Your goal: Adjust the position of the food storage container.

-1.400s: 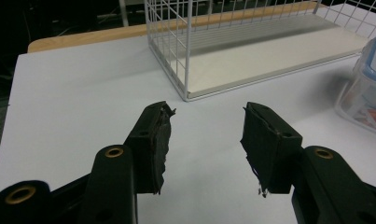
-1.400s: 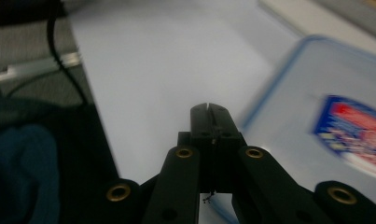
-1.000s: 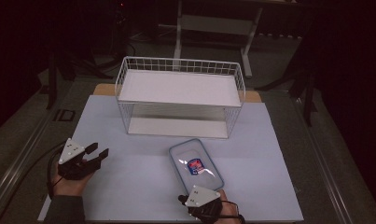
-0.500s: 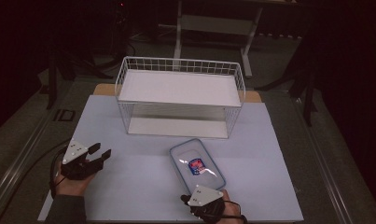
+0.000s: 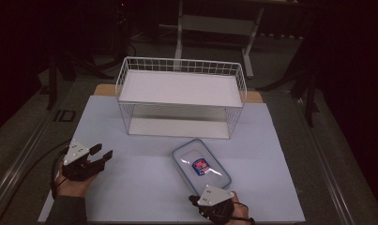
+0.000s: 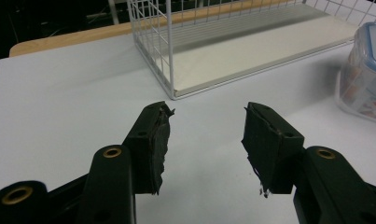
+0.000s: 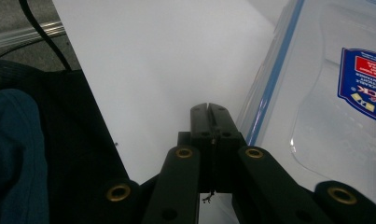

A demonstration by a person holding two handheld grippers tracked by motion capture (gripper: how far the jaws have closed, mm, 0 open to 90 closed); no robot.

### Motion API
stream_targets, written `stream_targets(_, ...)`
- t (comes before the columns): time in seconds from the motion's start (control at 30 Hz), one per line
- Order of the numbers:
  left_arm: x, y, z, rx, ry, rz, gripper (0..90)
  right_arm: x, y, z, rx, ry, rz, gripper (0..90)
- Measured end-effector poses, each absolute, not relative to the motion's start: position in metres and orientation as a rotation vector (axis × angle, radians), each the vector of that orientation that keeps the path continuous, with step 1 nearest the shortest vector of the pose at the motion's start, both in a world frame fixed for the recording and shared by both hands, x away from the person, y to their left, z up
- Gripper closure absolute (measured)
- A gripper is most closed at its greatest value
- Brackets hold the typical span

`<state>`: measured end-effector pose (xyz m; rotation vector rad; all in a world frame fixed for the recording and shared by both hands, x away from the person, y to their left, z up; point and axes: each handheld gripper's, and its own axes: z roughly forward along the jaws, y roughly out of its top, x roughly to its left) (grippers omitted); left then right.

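From above, a lidded plastic box [image 5: 201,165] lies on the white mat before a wire basket [image 5: 181,96].

The left gripper [image 6: 206,135] waits parted and empty.

The right gripper [image 7: 209,116], clenched empty, sits beside the box's edge.

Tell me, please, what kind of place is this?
Probably a lab or recording workspace, not a home: a white sheet covering the table, a lone white wire two-tier rack, a clear plastic lidded container, dark surroundings and grey metal stand legs behind.
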<state>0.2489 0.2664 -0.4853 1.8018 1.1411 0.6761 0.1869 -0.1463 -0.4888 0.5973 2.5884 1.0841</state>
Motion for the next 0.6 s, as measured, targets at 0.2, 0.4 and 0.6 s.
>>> stream_targets(0.2, 0.249, 0.266, -0.485, 1.8, 1.139, 0.675, 48.9, 0.187, -0.154, -0.489, 0.624, 2.58, 1.084, 89.9)
stream_targets(0.4, 0.249, 0.267, -0.485, 1.8, 1.141, 0.676, 48.7, 0.187, -0.163, -0.488, 0.652, 2.577, 1.074, 89.9)
stream_targets(0.6, 0.249, 0.267, -0.485, 1.799, 1.14, 0.679, 48.4, 0.189, -0.172, -0.486, 0.684, 2.578, 1.064, 89.9)
